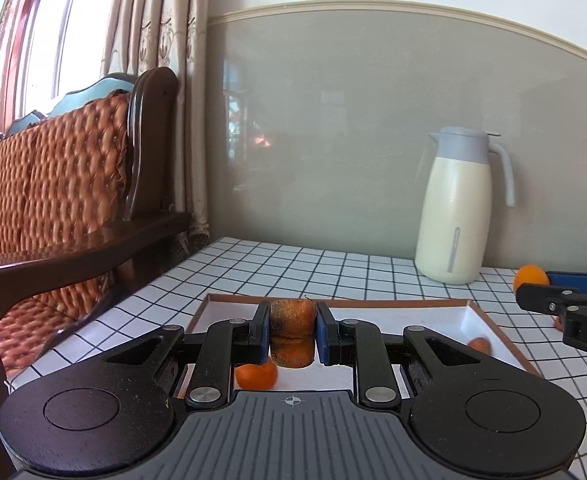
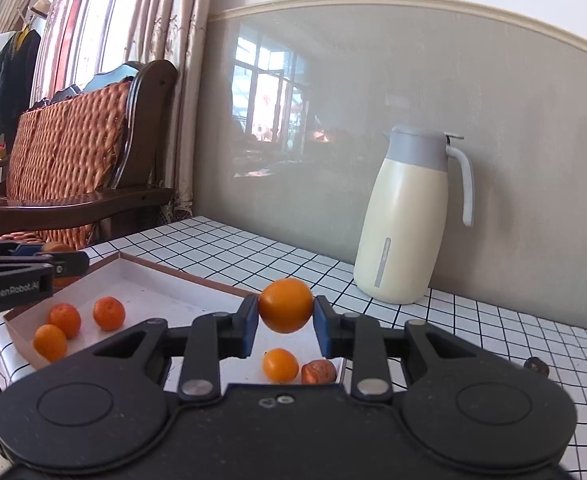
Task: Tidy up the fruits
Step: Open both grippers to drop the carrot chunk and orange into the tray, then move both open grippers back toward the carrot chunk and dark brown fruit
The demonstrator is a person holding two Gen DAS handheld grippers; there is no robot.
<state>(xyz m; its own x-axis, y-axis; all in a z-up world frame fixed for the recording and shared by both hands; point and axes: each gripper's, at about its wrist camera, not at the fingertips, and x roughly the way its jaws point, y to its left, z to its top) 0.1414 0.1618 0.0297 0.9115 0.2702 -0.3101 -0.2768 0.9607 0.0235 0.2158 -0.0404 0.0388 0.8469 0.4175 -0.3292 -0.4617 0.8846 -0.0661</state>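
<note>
My left gripper [image 1: 292, 330] is shut on a wrinkled, dark-spotted orange fruit [image 1: 292, 320] and holds it above the white shallow tray [image 1: 473, 318]. A small orange [image 1: 256, 375] lies in the tray below it, and another fruit [image 1: 479, 345] lies at the tray's right side. My right gripper [image 2: 286, 312] is shut on a smooth round orange [image 2: 286, 305] above the tray's [image 2: 141, 280] right end. In the right wrist view three small oranges [image 2: 67, 319] lie at the tray's left, and an orange [image 2: 280, 365] and a wrinkled brown fruit [image 2: 319, 372] lie below my fingers.
A cream and grey thermos jug [image 1: 455, 212] stands at the back of the checked tablecloth [image 1: 293, 264] against the wall. A wooden sofa with orange cushions [image 1: 53, 184] stands left of the table. A small dark fruit [image 2: 536, 367] lies on the cloth at the right.
</note>
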